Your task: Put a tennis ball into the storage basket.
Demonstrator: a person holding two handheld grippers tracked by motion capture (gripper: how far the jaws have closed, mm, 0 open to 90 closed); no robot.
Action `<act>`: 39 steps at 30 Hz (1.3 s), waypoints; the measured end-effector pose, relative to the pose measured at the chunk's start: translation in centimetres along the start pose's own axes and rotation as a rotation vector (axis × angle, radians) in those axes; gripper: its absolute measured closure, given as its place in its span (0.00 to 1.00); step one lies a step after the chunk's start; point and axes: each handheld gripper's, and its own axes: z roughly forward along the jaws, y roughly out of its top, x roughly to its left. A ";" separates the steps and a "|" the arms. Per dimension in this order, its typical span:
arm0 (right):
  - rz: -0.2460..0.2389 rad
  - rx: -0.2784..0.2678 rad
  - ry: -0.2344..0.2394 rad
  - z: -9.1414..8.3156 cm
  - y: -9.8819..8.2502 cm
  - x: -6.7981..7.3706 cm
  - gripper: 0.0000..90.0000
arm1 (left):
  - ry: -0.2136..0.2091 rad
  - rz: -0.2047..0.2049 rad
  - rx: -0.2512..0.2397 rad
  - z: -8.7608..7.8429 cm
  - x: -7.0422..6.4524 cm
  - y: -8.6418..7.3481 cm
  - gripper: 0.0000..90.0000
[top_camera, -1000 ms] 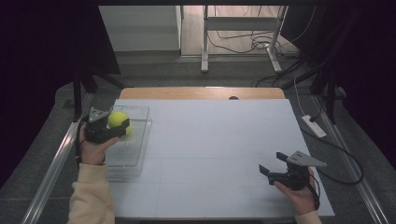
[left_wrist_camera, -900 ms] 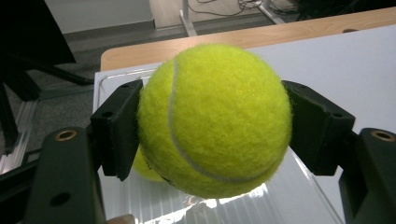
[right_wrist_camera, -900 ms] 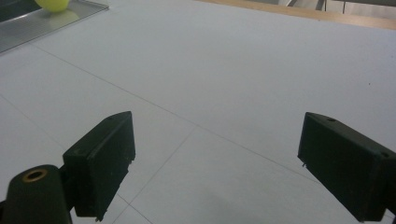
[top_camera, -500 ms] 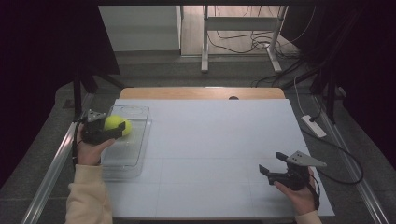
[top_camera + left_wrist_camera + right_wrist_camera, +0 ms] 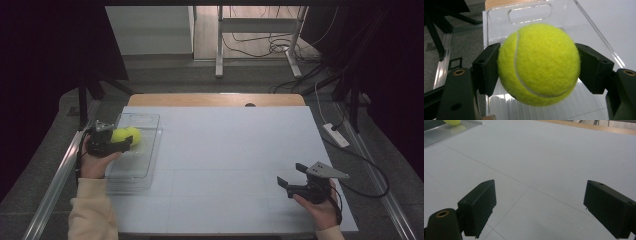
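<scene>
The left claw [image 5: 125, 142] has its two black jaws pressed against opposite sides of a fuzzy yellow-green tennis ball [image 5: 539, 63], so the ball is firmly gripped. In the high view the ball [image 5: 127, 135] sits over the clear plastic rectangular tray [image 5: 134, 172] at the left edge of the white table [image 5: 230, 150]; it appears to be held above the tray floor rather than resting on it, though the angle makes that hard to judge. In the left gripper view the tray's handle cut-out [image 5: 530, 12] lies beyond the ball. The right claw [image 5: 288, 183] is near the table's front right corner, well apart from the tray, its jaws spread wide with only bare table surface between them.
</scene>
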 end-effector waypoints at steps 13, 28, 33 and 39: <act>-0.003 0.004 -0.002 0.0 0.0 0.0 0.12 | 0.028 0.024 0.095 0.9 0.3 -0.6 0.30; -0.001 0.004 -0.002 0.1 0.0 0.0 0.12 | 0.036 0.033 0.135 1.0 0.5 -0.8 0.30; -0.003 0.005 -0.002 0.1 0.0 0.0 0.12 | 0.023 0.022 0.127 0.9 0.5 -0.8 0.30; -0.001 0.005 0.000 0.1 0.0 0.0 0.12 | 0.039 -0.010 0.102 0.5 0.5 -0.5 0.24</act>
